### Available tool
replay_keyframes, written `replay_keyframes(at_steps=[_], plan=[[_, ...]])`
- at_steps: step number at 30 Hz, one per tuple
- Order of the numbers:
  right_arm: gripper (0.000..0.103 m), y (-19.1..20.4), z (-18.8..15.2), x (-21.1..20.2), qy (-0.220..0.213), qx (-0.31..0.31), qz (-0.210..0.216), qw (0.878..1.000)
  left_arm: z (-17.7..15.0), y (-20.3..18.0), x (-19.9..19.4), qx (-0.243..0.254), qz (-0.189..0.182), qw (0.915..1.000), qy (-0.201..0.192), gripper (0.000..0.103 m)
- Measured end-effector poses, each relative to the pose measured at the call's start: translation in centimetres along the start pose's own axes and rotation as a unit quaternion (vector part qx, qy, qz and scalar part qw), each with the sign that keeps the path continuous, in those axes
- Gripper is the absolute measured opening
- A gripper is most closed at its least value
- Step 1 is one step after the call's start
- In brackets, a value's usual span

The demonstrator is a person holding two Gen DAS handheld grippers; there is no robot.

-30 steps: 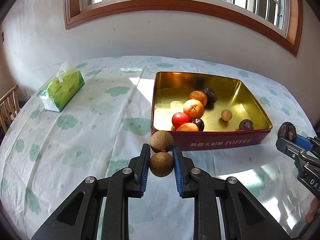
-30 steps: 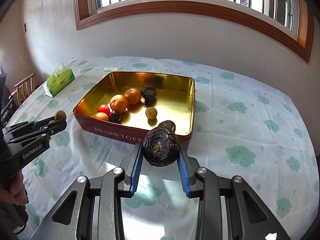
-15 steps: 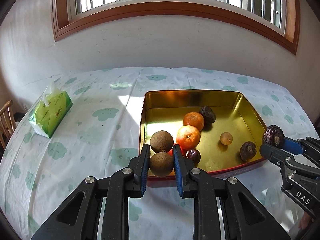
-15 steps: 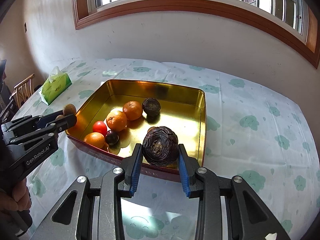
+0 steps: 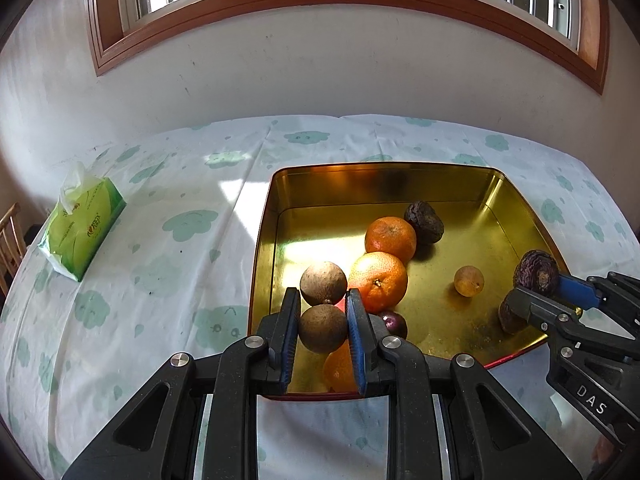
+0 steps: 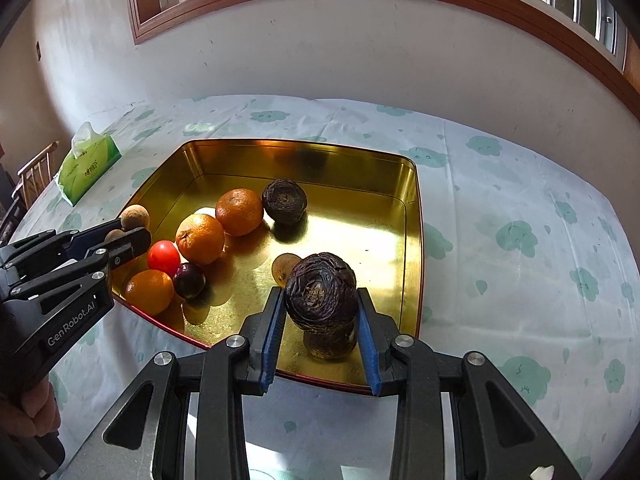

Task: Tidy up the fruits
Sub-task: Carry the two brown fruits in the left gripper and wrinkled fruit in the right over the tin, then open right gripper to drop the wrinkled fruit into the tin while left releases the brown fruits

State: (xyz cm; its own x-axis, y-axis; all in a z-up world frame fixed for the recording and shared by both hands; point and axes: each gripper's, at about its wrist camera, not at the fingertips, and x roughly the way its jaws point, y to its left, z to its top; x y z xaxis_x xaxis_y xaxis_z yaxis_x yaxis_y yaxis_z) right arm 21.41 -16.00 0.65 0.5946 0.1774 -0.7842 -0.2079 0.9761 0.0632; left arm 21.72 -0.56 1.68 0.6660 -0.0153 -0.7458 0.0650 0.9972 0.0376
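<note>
A gold tin tray [image 5: 400, 188] [image 6: 304, 156] with a red outer wall holds several fruits: two oranges [image 5: 390, 238], a red tomato [image 6: 163, 257], a dark plum [image 6: 189, 280] and a wrinkled dark fruit [image 6: 285, 201]. My left gripper [image 5: 323, 332] is shut on a pair of joined brown round fruits [image 5: 323, 306], held over the tray's near left corner. My right gripper [image 6: 320, 316] is shut on a wrinkled dark purple fruit [image 6: 320, 294], held over the tray's near right part, above another dark fruit [image 6: 330, 344].
A green tissue pack [image 5: 82, 234] [image 6: 88, 168] lies on the cloud-print tablecloth [image 5: 160, 260] left of the tray. A wooden chair [image 6: 34, 176] stands past the table's left edge. A wall with a window runs behind the table.
Both grippers have moved forward with their fruits, from over the tablecloth in front of the tray to above the tray's near edge and inside.
</note>
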Motion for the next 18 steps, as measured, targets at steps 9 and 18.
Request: replay_keyframes(at_steps=[9,18], plan=[[0.032,0.1,0.4,1.8,0.013,0.004,0.002,1.000,-0.1,-0.3,1.7,-0.006,0.006,0.9999,0.008,0.024],[0.033,0.4,0.6,2.3,0.013,-0.006,-0.006,1.000,-0.1,-0.2,2.0,-0.011,0.010,0.9999,-0.001,0.024]])
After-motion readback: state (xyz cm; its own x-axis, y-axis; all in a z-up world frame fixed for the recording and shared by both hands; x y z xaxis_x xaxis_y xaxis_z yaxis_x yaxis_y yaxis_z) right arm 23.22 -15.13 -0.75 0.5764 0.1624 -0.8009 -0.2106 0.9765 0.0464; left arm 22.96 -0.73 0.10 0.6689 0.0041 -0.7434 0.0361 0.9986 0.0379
